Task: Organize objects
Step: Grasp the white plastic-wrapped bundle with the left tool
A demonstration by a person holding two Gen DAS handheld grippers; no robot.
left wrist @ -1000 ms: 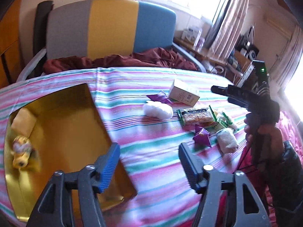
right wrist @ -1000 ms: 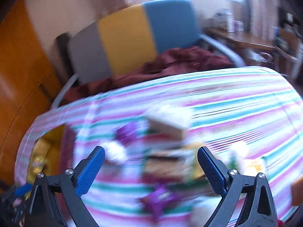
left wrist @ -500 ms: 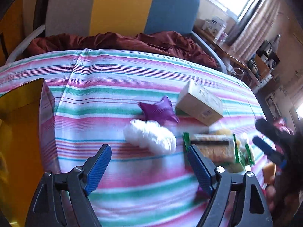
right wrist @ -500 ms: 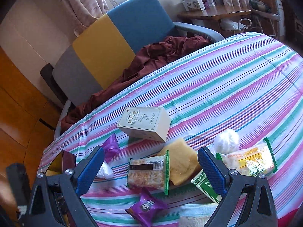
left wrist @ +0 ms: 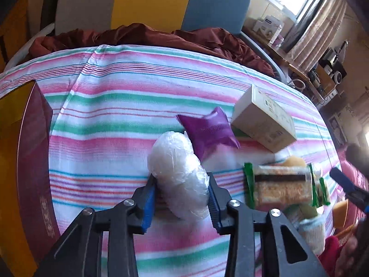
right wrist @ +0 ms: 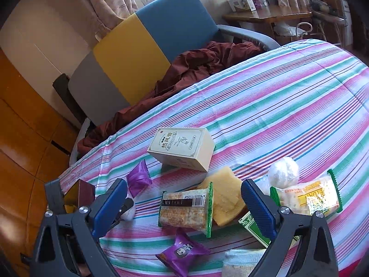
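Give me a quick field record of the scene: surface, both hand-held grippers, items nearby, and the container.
surface: striped pink-green-white cloth
left hand-held gripper: jaws closing, pads against the white plastic-wrapped lump
right hand-held gripper: open, empty, above the snacks
nearby: crinkled purple foil packet, beige cardboard carton, green-edged clear cracker pack
container: gold-lined maroon box, at the left edge in the left wrist view

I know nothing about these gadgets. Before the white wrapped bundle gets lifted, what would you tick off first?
1. Left gripper around the white wrapped bundle: ok, jaws closing, blue pads at both sides.
2. Grip firm enough to lift: cannot tell.
3. Purple packet clear of the bundle: not ok, they touch.
4. Right gripper free: ok, open, holding nothing.
5. Gold-lined box within view at left: ok.
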